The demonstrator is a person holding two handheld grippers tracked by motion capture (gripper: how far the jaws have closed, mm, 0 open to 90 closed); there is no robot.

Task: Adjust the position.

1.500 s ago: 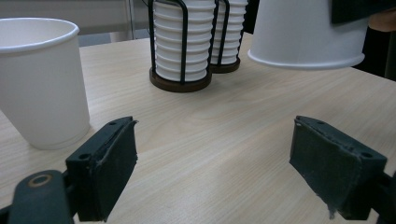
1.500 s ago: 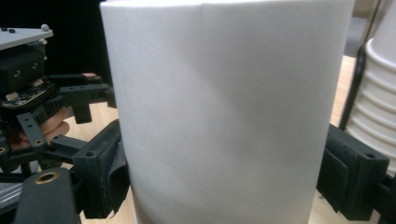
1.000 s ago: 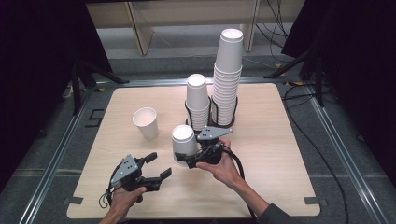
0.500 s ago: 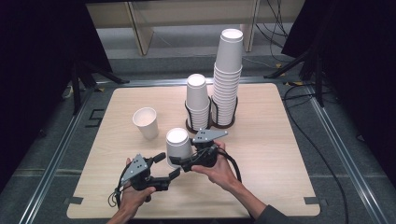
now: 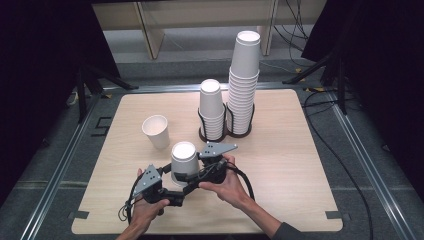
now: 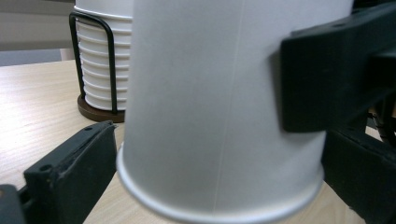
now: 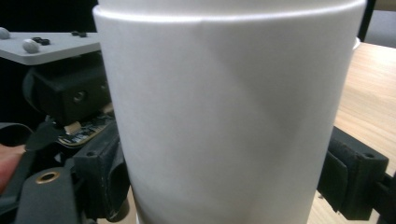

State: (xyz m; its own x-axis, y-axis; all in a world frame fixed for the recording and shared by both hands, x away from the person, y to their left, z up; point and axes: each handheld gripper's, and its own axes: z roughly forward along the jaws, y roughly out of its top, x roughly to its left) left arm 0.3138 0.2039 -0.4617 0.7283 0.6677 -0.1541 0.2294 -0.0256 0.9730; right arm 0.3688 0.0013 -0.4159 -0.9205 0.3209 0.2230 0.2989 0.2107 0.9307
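R gripper [image 5: 192, 172] was clamped on the upside-down paper cup [image 5: 184, 160], jaws pressed to both sides of its wall. L gripper [image 5: 176, 192] had just sprung its jaws wide and slid in from below-left since a sec ago; cup sat between them near the rim, prob not squeezed yet. Looked like a handover brewing, front-centre of table [image 5: 280, 150], near the lone upright cup [image 5: 156, 131] and racked stacks [image 5: 227, 107]

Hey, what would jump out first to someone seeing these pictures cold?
An upside-down white paper cup near the table's front, with the right gripper clamped on its sides and the left gripper open around its lower rim. Behind it, two cup stacks rise from a wire rack, and a lone upright cup stands to the left.
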